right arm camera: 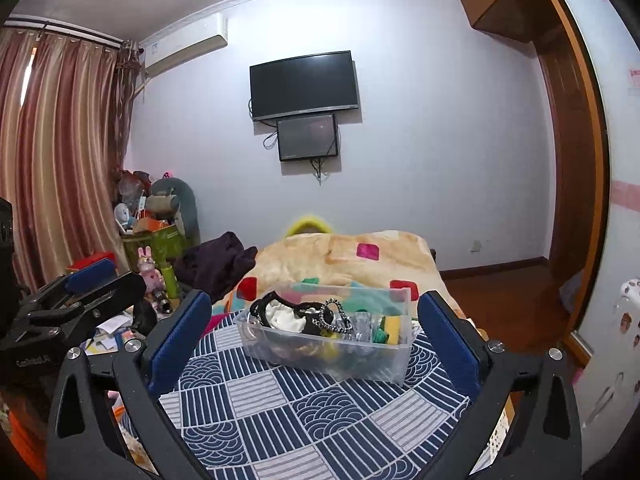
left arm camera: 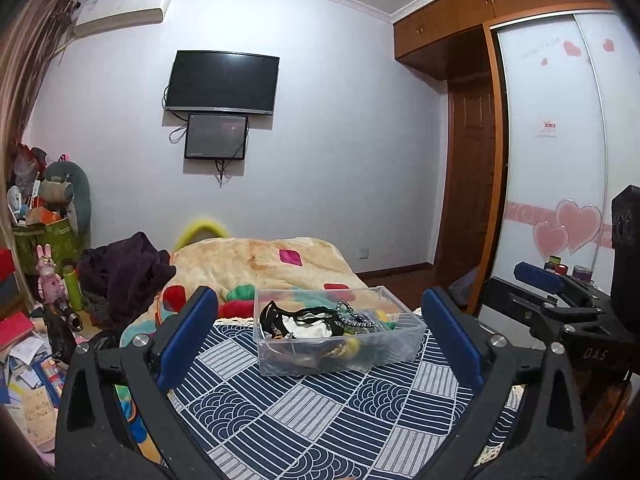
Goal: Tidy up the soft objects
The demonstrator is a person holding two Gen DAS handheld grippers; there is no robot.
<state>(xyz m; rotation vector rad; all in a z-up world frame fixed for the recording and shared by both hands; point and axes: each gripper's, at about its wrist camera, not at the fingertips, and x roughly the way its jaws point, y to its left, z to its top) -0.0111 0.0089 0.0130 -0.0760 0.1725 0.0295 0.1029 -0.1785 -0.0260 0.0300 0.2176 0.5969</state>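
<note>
Clear glossy plastic box [left arm camera: 340, 360], matt patterned cloth mat [left arm camera: 320, 420], seemingly fleecy blanket [left arm camera: 248, 264]

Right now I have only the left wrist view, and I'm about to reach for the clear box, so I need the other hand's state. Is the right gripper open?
Observer: Yes. In the right wrist view the right gripper stands wide open, with nothing between its pads.
Operator: Is it touching the box?
Observer: No. The clear box sits ahead of it on the blue patterned cloth, and a gap shows at both pads.
Operator: Anything to its right that I can't see?
Observer: A white patterned object stands at the right edge of that view. I cannot tell what it is.
</note>
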